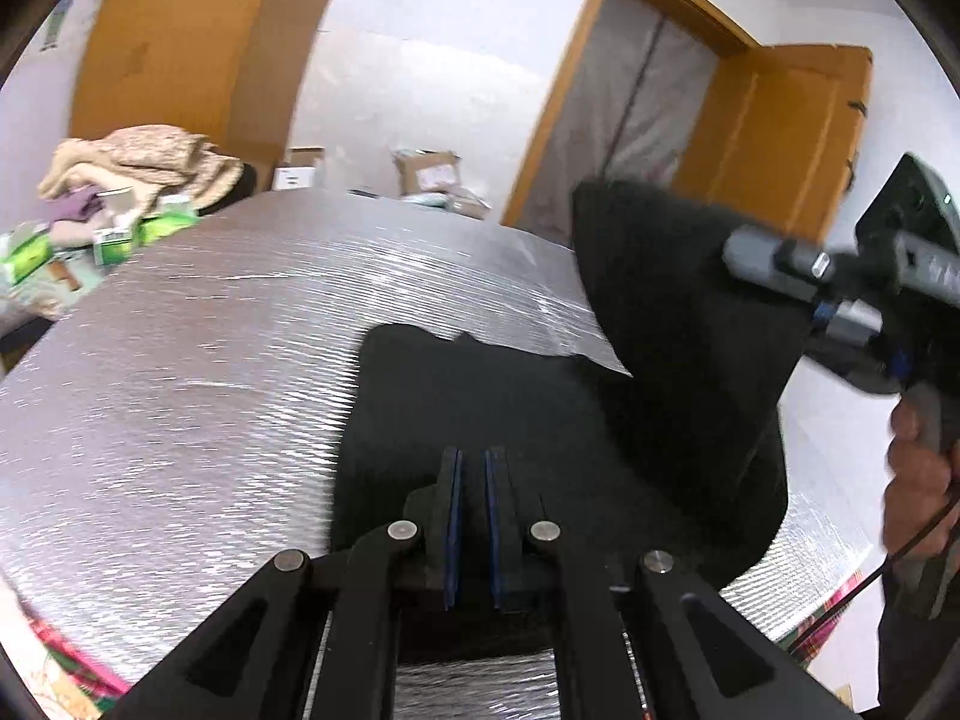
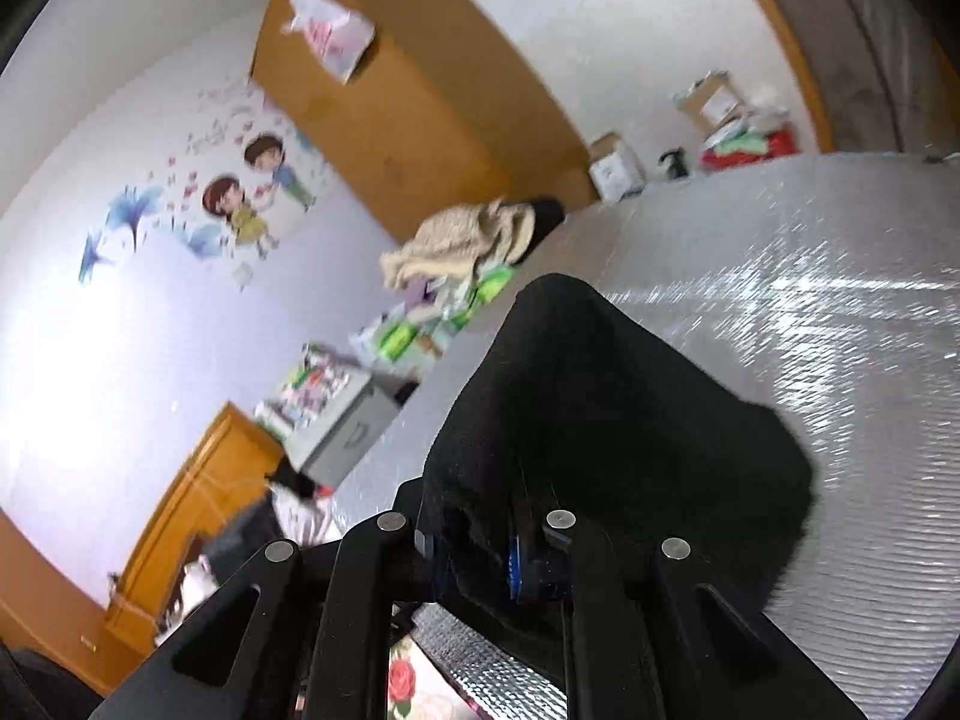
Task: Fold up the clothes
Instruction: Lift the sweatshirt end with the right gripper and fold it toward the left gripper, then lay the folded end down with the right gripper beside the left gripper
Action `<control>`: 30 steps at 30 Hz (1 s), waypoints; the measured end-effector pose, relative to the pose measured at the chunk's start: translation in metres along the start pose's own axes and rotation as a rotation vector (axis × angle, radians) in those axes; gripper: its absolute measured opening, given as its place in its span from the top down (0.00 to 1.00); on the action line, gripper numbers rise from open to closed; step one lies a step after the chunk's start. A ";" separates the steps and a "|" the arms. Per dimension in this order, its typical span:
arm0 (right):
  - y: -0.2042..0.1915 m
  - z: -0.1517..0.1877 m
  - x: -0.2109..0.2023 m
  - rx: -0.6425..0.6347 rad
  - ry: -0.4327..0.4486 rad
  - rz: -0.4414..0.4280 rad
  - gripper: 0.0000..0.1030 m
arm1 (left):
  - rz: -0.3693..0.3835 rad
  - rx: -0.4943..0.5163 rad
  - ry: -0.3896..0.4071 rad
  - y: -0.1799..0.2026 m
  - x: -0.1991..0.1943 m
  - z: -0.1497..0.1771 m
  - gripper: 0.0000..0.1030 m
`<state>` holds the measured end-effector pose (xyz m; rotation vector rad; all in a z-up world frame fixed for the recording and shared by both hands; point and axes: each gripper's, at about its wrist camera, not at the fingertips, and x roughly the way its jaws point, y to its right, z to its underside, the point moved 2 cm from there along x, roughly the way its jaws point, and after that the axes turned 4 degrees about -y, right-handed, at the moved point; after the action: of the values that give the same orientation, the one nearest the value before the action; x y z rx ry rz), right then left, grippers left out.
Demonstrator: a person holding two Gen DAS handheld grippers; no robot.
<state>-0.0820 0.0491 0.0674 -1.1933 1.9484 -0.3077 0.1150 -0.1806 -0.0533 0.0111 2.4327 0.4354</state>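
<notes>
A black garment (image 1: pixel 480 396) lies on the silver quilted mat (image 1: pixel 180 390). My left gripper (image 1: pixel 474 516) sits low at the garment's near edge. Its blue pads are almost together, with dark cloth in the narrow gap. My right gripper (image 1: pixel 735 255) comes in from the right, held by a person's hand (image 1: pixel 918 480), and lifts a corner of the garment into a raised flap (image 1: pixel 660 300). In the right wrist view the black garment (image 2: pixel 600 408) drapes over the right gripper (image 2: pixel 480 552) and hides its fingertips. A blue pad (image 2: pixel 513 564) shows beside the pinched cloth.
The silver mat (image 2: pixel 810 360) covers a wide surface with a floral edge at the front. A beige clothes pile (image 1: pixel 138 162) and green boxes (image 1: pixel 114 240) sit past its far left edge. Cardboard boxes (image 1: pixel 426 174) stand at the back, and an orange door (image 1: pixel 780 138) is open behind.
</notes>
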 end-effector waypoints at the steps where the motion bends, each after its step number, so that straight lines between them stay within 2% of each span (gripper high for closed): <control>1: -0.002 0.002 0.014 -0.006 -0.024 0.000 0.85 | -0.012 -0.009 0.005 -0.005 -0.004 0.000 0.94; 8: 0.008 0.032 0.090 0.009 -0.170 0.021 0.84 | -0.059 -0.042 0.021 -0.025 -0.021 0.000 0.93; 12: 0.015 0.050 0.118 -0.006 -0.268 0.043 0.82 | -0.047 -0.057 0.027 -0.028 -0.024 -0.001 0.93; 13: 0.014 0.053 0.119 -0.018 -0.266 0.043 0.79 | -0.040 -0.062 0.030 -0.028 -0.025 -0.002 0.92; 14: 0.012 0.054 0.116 -0.029 -0.257 0.031 0.70 | -0.031 -0.066 0.034 -0.027 -0.026 -0.003 0.89; 16: 0.005 0.055 0.108 -0.047 -0.256 -0.029 0.59 | -0.013 -0.074 0.044 -0.026 -0.027 -0.004 0.85; 19: -0.006 0.058 0.096 -0.094 -0.256 -0.080 0.59 | 0.024 -0.083 0.054 -0.023 -0.026 -0.009 0.80; 22: -0.005 0.059 0.074 -0.101 -0.203 -0.093 0.59 | 0.072 -0.084 0.036 -0.020 -0.017 -0.014 0.75; 26: 0.021 0.058 0.044 -0.029 -0.117 -0.054 0.59 | 0.148 -0.070 -0.059 -0.010 0.008 -0.008 0.69; 30: 0.050 0.057 0.024 0.050 -0.076 -0.006 0.59 | 0.137 -0.127 -0.166 -0.013 0.041 0.000 0.69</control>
<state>-0.0761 0.0665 -0.0097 -1.1625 1.8615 -0.3080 0.0843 -0.1880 -0.0822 0.1541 2.2451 0.6243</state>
